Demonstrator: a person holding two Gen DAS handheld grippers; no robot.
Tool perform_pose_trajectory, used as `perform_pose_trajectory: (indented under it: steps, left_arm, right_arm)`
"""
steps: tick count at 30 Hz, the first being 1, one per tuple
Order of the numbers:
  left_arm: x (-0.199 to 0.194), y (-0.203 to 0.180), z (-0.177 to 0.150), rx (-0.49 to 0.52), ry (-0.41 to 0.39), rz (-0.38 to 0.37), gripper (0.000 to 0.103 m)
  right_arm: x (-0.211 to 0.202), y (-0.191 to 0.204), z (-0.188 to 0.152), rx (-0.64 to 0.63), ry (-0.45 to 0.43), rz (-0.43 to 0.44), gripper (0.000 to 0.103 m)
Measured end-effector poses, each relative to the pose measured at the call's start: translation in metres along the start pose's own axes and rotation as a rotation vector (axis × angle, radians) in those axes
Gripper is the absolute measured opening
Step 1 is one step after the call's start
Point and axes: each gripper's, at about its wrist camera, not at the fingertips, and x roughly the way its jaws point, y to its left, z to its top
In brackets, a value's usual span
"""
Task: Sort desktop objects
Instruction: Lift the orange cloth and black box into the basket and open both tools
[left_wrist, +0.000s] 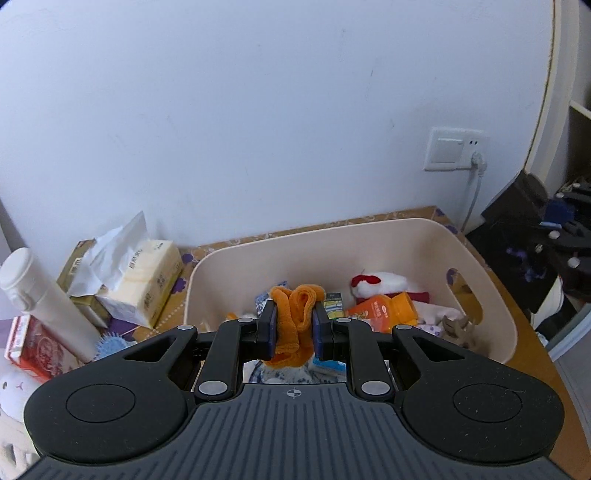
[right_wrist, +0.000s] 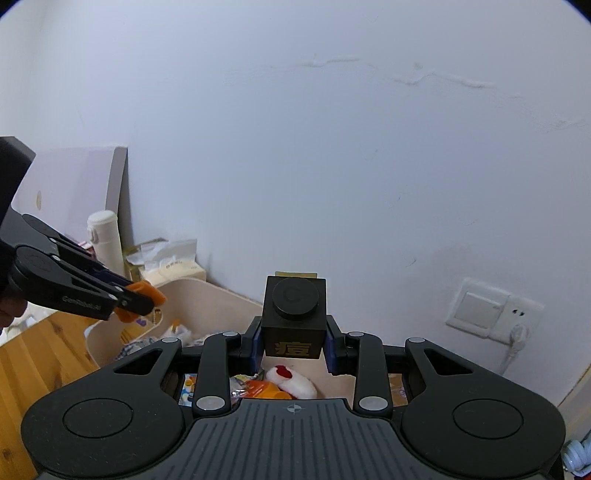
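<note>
My left gripper is shut on an orange cloth and holds it above the cream storage bin. The bin holds an orange bottle, a white and red plush and several small items. My right gripper is shut on a black box with a round black cap and a gold character, held above the same bin. The left gripper with the orange cloth also shows at the left of the right wrist view.
Left of the bin stand a white thermos, a tissue pack, a red box and a blue spiky ball. A wall socket with a plug is behind. The wooden table edge runs at right.
</note>
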Motion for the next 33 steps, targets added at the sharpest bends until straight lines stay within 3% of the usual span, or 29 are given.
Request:
perform_pose_trajectory:
  steps: [13, 17, 24, 30, 32, 33]
  left_arm:
    - [0.062, -0.017, -0.009, 0.014, 0.145, 0.005, 0.019]
    - [0.079, -0.016, -0.014, 0.004, 0.224, -0.011, 0.019]
    - [0.087, -0.02, -0.017, 0.017, 0.246, -0.003, 0.022]
    - [0.089, -0.02, -0.017, 0.0, 0.27, -0.019, 0.05]
    - [0.089, -0.02, -0.017, -0.006, 0.28, -0.026, 0.063]
    - [0.089, -0.021, -0.017, -0.008, 0.281, -0.028, 0.065]
  right_arm:
    - [0.062, 0.004, -0.017, 0.045, 0.116, 0.055, 0.03]
    - [0.077, 0.007, -0.025, 0.032, 0.182, 0.077, 0.03]
    - [0.1, 0.011, -0.041, 0.033, 0.327, 0.108, 0.03]
    - [0.107, 0.015, -0.046, 0.043, 0.369, 0.11, 0.03]
    - [0.107, 0.018, -0.044, 0.045, 0.366, 0.105, 0.041]
    - [0.106, 0.018, -0.043, 0.049, 0.362, 0.107, 0.044]
